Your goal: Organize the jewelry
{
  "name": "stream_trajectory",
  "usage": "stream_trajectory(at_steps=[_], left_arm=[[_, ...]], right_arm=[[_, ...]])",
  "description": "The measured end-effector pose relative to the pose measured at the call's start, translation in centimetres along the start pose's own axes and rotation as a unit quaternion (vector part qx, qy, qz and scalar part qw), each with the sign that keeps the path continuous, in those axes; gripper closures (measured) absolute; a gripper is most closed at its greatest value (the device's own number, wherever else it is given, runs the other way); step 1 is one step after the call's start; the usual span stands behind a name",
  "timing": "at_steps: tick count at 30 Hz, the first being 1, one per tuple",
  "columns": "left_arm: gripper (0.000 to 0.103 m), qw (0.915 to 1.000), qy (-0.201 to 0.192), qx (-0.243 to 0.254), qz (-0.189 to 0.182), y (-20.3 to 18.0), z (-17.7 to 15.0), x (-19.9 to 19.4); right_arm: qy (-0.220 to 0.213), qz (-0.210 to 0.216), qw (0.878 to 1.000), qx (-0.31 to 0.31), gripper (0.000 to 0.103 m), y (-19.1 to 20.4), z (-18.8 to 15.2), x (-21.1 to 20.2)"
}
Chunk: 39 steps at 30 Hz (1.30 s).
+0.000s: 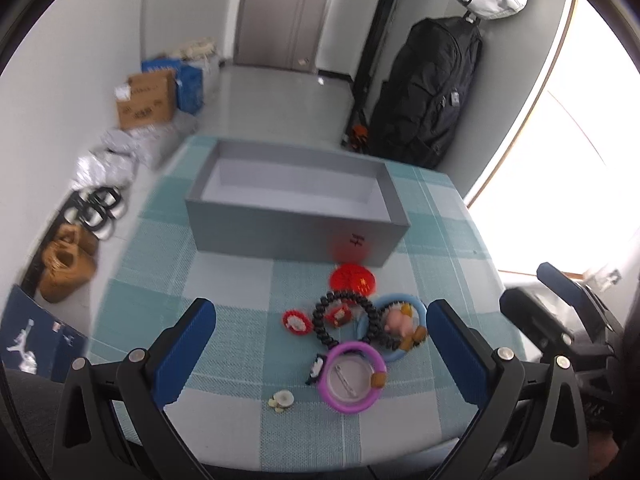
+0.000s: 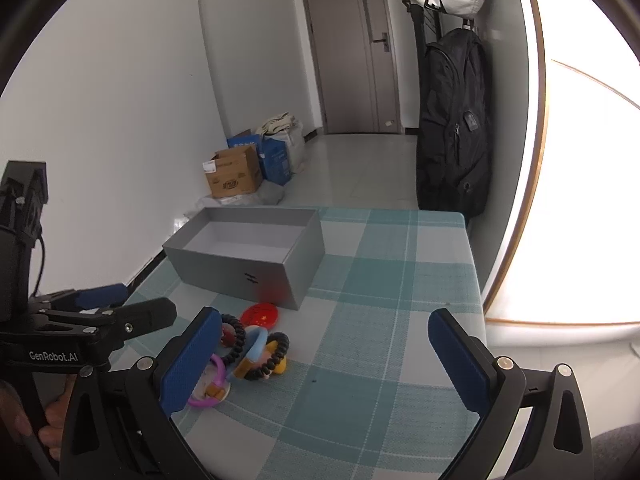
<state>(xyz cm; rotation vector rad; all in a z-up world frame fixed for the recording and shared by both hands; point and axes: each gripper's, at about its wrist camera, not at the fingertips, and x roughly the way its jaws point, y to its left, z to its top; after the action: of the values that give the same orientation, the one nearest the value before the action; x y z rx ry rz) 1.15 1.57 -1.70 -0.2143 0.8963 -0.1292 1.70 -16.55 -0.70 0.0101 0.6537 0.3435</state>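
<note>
Grey card forms the open box (image 1: 296, 224), which stands empty on the far half of the worktop (image 1: 224, 280), covered in a teal-and-white checked cloth. Just in front of the box's near wall lies a red disc (image 1: 353, 279) with small yellow marks, its colour reflected on the wall. Closer in sits the jewelry pile: a black beaded bracelet (image 1: 345, 318) looped around a small red piece, a red brooch (image 1: 296, 322) with a pale centre to its left, and a blue ring (image 1: 400, 326) to its right with a pink pig charm (image 1: 396, 322) lying inside it. A purple ring (image 1: 354, 378) lies nearest, overlapping the bracelet, and a small cream flower piece (image 1: 282, 400) rests apart, to its left.

Both tools are spread wide and hold nothing. The left hand-held gripper (image 1: 320, 344) hovers over the near edge with the pile between its blue pads (image 1: 188, 340). The right hand-held gripper (image 2: 324, 360) hangs over bare cloth to the right of the pile, its left pad hiding part of the purple ring. In the right wrist view a hand (image 2: 52, 420) grips the left tool's handle.
</note>
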Motion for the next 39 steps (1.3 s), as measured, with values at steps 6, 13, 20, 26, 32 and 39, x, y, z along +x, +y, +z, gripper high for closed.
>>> stream_trajectory(at_steps=[6,13,20,26,32,39], left_arm=[[0.001,0.9974,0.055,0.003,-0.046,0.8,-0.6,1.0],[0.007,0.9908,0.090,0.094,-0.038,-2.1,-2.1,1.6],[0.010,0.9824,0.091,0.163,0.010,-4.4,-3.1,1.9],[0.048,0.9785,0.106,0.173,0.036,-4.2,-3.9,2.6],[0.053,0.9809,0.106,0.163,0.010,-4.0,-3.6,2.0],[0.053,0.9873,0.094,0.124,-0.033,-2.5,-2.5,0.4]], right_arm=[[0.014,0.004,1.000,0.021,0.000,-0.8,0.1,0.4],[0.035,0.025,0.997,0.065,0.000,-2.0,0.3,1.0],[0.018,0.032,0.996,0.076,0.000,-2.7,0.3,1.1],[0.017,0.036,0.995,0.094,0.000,-3.4,0.4,1.0],[0.020,0.032,0.995,0.097,0.000,-3.5,0.3,0.9],[0.025,0.028,0.994,0.100,0.000,-3.6,0.2,1.0]])
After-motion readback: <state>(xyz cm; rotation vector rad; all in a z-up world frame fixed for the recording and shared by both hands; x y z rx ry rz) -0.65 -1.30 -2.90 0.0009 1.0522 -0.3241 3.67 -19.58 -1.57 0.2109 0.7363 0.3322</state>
